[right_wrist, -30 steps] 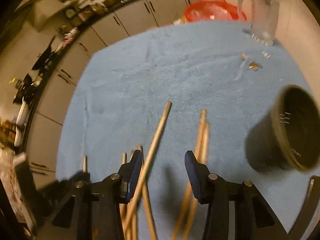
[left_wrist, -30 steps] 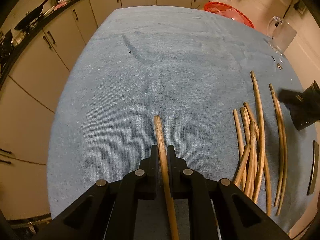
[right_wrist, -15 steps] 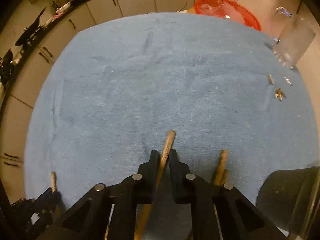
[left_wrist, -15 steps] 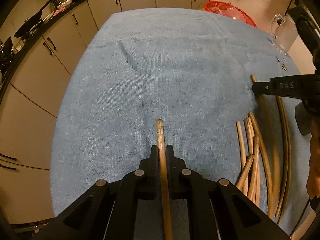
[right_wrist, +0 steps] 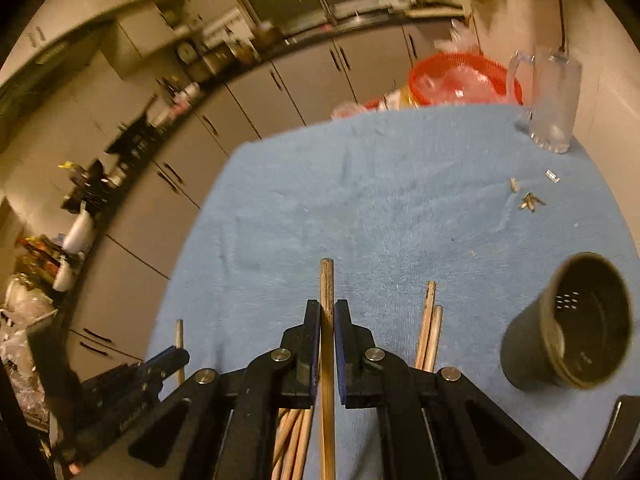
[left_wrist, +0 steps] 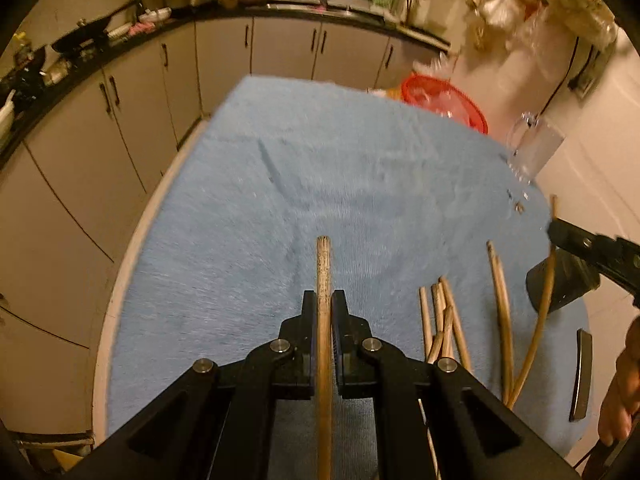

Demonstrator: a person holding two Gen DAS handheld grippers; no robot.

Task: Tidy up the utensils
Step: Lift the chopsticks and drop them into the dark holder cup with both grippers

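Chopsticks lie loose on a blue cloth point(left_wrist: 360, 184) that covers the table; two are held, one in each gripper. Left wrist view: the left gripper point(left_wrist: 324, 300), lower centre of the frame, is clamped on a single chopstick point(left_wrist: 323, 268) whose blunt end projects past the fingertips toward the middle of the frame, clear of the cloth. At lower right a loose bundle point(left_wrist: 440, 316) rests on the cloth, with another stick point(left_wrist: 502, 300) just beside it. At the right edge the right gripper point(left_wrist: 560, 232) grips a long stick point(left_wrist: 540, 312) that sags down toward the bundle; a hand point(left_wrist: 624, 384) shows below it. Right wrist view: the right gripper, lower centre, is closed tight on that stick point(right_wrist: 327, 292), its jaws having just closed round it. A pair of sticks point(right_wrist: 430, 320) lies just right of the fingers. A dark cup point(right_wrist: 568, 328), tilted with its perforated bottom visible, sits on the cloth at lower right, well apart from the held stick. At upper right stand a clear jug point(right_wrist: 554, 100) and a red basket point(right_wrist: 460, 76). The left gripper point(right_wrist: 176, 356) appears at lower left.
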